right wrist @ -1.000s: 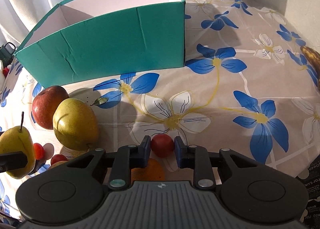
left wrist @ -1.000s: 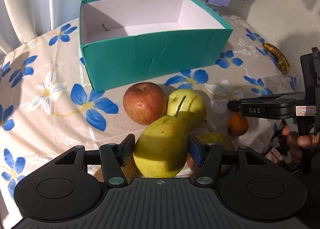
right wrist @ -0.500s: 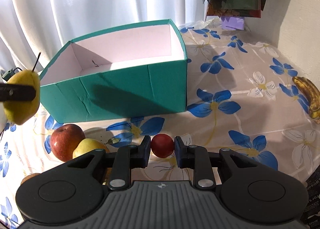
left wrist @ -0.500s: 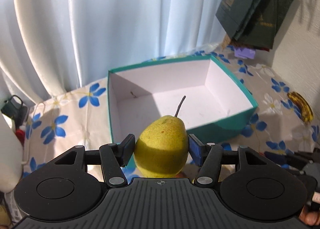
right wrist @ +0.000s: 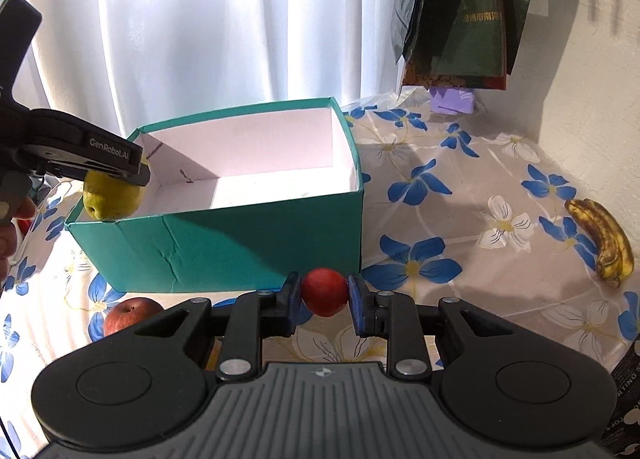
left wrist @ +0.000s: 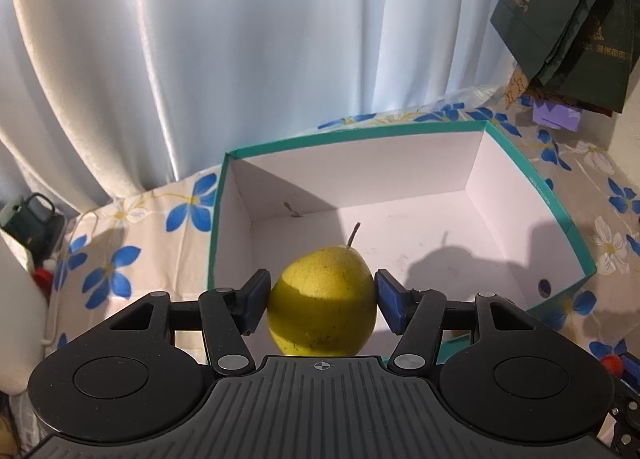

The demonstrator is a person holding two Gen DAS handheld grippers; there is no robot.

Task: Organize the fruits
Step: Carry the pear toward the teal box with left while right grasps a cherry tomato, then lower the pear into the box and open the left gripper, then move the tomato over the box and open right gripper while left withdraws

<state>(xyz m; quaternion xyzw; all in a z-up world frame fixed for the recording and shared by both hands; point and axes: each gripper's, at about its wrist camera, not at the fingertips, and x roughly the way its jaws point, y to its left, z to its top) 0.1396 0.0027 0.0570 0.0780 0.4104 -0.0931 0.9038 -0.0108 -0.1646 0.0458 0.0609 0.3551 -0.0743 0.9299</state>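
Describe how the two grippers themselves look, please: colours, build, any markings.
Both are matte black plastic. The left gripper and right gripper each have a ribbed body with a small crosshair mark, two round discs, silver pivot screws and linkage arms ending in blue pads. Seen side-on from the right wrist view, the left one reads "GenRobot.AI" in white. No cables or sleeves show.

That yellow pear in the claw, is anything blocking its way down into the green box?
Nothing visible does. The pear hangs at the box rim in the left claw, and the white floor looks bare.
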